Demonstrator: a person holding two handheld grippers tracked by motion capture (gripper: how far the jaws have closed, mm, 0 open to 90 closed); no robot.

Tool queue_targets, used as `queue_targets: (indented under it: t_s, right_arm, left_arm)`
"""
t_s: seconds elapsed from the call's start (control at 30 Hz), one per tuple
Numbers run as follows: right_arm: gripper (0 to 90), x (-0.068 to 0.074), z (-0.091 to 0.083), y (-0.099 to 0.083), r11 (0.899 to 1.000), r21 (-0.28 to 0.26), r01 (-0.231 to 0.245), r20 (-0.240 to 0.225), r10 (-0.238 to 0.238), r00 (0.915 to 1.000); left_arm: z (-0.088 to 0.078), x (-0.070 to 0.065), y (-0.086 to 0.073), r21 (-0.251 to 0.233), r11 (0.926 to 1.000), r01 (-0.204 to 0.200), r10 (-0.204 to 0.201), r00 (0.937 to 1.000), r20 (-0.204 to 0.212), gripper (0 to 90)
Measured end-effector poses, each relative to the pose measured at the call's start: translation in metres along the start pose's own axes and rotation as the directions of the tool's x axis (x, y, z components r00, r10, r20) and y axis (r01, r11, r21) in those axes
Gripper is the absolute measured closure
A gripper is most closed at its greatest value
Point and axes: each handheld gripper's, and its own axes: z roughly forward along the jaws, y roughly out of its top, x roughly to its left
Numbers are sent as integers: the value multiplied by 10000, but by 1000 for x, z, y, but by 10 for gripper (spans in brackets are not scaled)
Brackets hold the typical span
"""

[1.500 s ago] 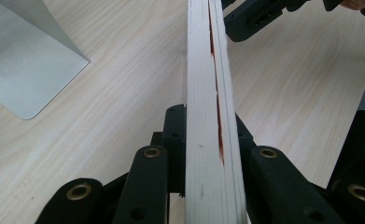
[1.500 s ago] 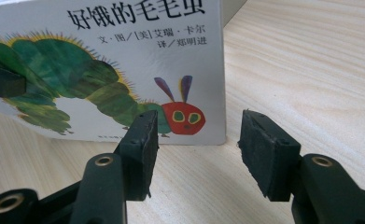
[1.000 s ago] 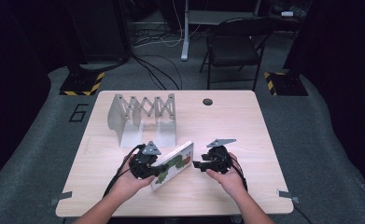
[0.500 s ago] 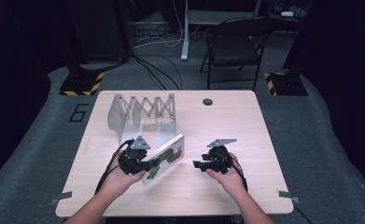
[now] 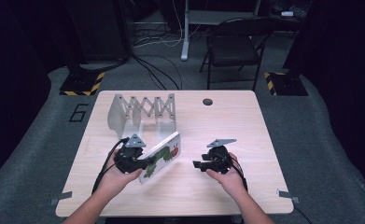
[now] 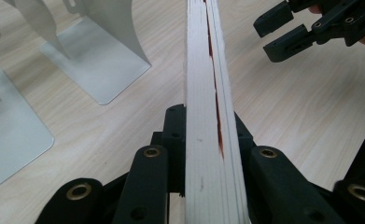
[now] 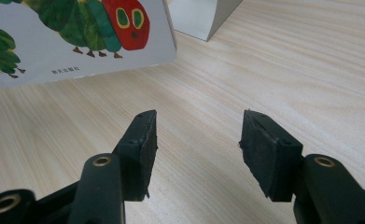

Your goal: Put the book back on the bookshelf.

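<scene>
Book (image 5: 164, 156): held on edge above table (image 5: 245, 121), just in front of rack (image 5: 143, 109); long axis points toward rack slots. Left gripper (image 5: 145, 163): clamped on book's near end. Right gripper (image 5: 196, 164): jaws half-wide, empty, apart to book's right. Left hand nearer rack.

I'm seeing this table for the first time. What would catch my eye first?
The picture book with the green caterpillar and red face on its white cover, clamped on edge in the left gripper near the table's front. Behind it stands a white folding book rack at the back left of the table. The right gripper waits open beside the book, holding nothing.
</scene>
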Motion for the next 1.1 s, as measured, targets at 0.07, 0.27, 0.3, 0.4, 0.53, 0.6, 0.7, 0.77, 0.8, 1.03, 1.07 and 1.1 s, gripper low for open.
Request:
queue_targets:
  t_s: [0.07, 0.27, 0.3, 0.4, 0.53, 0.6, 0.7, 0.77, 0.8, 1.03, 1.07, 1.1]
  right_arm:
    - [458, 0, 0, 0, 10000, 6, -11, 0, 11, 10000]
    - [457, 6, 2, 1, 10000, 44, 74, -52, -73, 10000]
    - [458, 5, 3, 1, 9998, -20, 194, -34, -194, 9998]
    - [457, 5, 3, 1, 9999, 59, 162, -42, -161, 9999]
    - [457, 4, 3, 0, 10000, 87, -11, -49, 12, 10000]
    - [457, 3, 3, 0, 9999, 85, -66, -74, 67, 10000]
    - [457, 2, 2, -1, 9999, 114, 1, -43, 0, 10000]
    - [457, 2, 3, -1, 9999, 115, 1, -49, -1, 10000]
    - [457, 2, 3, -1, 9999, 116, -13, -51, 14, 10000]
    - [457, 2, 2, -1, 9999, 111, -121, -72, 122, 9999]
    - [456, 2, 2, -1, 9999, 112, -120, -73, 121, 9999]
    - [456, 2, 2, -2, 9999, 116, -115, -72, 116, 9999]
  left_arm:
    - [-3, 2, -2, -52, 9999, 134, -133, 9999, 4, 757]
    - [-14, 9, -5, -136, 9996, 249, -252, 9995, -214, 757]
    - [-16, 10, -5, -97, 9997, 233, -235, 9993, -292, 758]
    - [-20, 16, -6, -202, 9992, 331, -338, 9988, -367, 758]
    - [-26, 21, -7, -197, 9991, 387, -396, 9980, -484, 757]
    - [-28, 24, -9, -216, 9987, 456, -468, 9974, -539, 757]
    - [-31, 27, -10, -207, 9984, 521, -533, 9966, -631, 757]
    - [-32, 29, -11, -247, 9977, 627, -642, 9956, -684, 757]
    - [-32, 30, -12, -327, 9977, 597, -621, 9951, -775, 757]
    - [-38, 36, -15, -340, 9960, 822, -849, 9925, -878, 758]
    - [-39, 38, -16, -308, 9963, 801, -825, 9926, -895, 757]
    - [-39, 39, -17, -346, 9955, 881, -910, 9914, -940, 757]
